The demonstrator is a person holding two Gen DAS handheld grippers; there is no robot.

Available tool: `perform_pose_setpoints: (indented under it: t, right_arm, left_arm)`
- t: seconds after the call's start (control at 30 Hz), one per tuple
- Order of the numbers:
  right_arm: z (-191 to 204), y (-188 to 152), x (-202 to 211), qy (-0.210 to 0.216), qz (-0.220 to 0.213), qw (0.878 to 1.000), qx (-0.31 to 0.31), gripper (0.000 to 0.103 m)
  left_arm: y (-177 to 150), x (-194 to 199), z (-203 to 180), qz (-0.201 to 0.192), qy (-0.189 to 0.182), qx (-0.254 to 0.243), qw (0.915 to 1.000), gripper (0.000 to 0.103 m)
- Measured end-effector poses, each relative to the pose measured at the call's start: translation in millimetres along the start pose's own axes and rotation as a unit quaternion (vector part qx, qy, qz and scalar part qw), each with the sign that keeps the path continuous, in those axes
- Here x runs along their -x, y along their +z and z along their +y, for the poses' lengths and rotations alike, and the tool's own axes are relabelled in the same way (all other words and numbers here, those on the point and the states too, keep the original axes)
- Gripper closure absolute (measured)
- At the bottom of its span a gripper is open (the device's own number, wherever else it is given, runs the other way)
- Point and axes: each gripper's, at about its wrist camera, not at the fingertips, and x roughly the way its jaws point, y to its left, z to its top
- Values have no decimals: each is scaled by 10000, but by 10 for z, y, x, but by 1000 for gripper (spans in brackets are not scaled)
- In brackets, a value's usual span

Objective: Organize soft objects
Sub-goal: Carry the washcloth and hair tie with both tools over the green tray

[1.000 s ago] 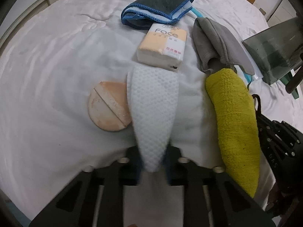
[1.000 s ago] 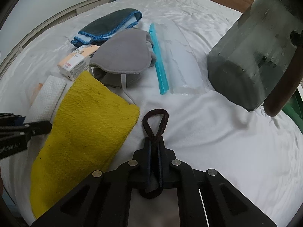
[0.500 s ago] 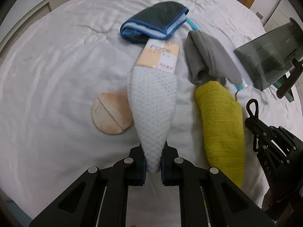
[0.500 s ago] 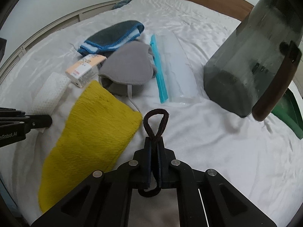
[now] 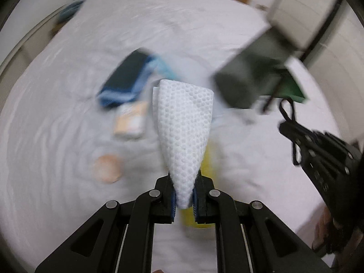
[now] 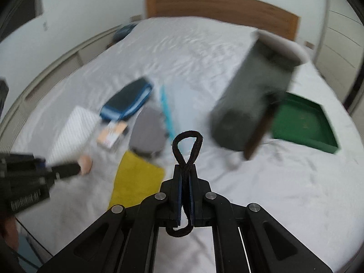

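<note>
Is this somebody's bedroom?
Most likely a bedroom. Everything lies on a bed with a white sheet, a wooden headboard stands at its far end, and small things like a folded blue towel and a yellow cloth are spread over it.

Bed (image 6: 204, 52) covered in a wrinkled white sheet; wooden headboard (image 6: 218, 6) at its far end. Pale wall (image 6: 91, 2) behind; pale panelled cabinetry (image 6: 341, 29) at right.

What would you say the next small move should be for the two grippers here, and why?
Probably carry both toward the dark bin. The left gripper is shut on the white textured cloth and the right gripper on the black hair tie, both clear of the bed; the bin stands ahead, right of the remaining items.
</note>
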Motion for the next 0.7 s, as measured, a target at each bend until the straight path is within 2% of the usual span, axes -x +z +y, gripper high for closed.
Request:
perform_pose_setpoints:
  t: [0.13, 0.23, 0.33, 0.5, 0.6, 0.7]
  right_arm:
    - [-313, 183, 464, -417, -213, 9987, -221, 99]
    - [-481, 204, 641, -418, -242, 9984, -291, 99]
    - [-613, 116, 615, -129, -211, 9992, -303, 99]
    - [-977, -4, 362, 487, -63, 9984, -279, 99]
    - [-1274, -83, 218, 709, 116, 9971, -232, 99]
    - [-1621, -31, 96, 720, 220, 9968, -283, 99]
  left_arm:
    - [282, 234, -451, -216, -488, -441, 9976, 94]
    - [413, 286, -702, -308, -521, -598, 9964, 94]
    - [476, 174, -938, -265, -213, -710, 9969, 94]
    - [438, -76, -1142, -131, 365, -489, 9980, 94]
    - [402, -256, -1304, 80, 479, -342, 9982, 94]
    - [371, -390, -1621, 235, 341, -387, 9984, 94]
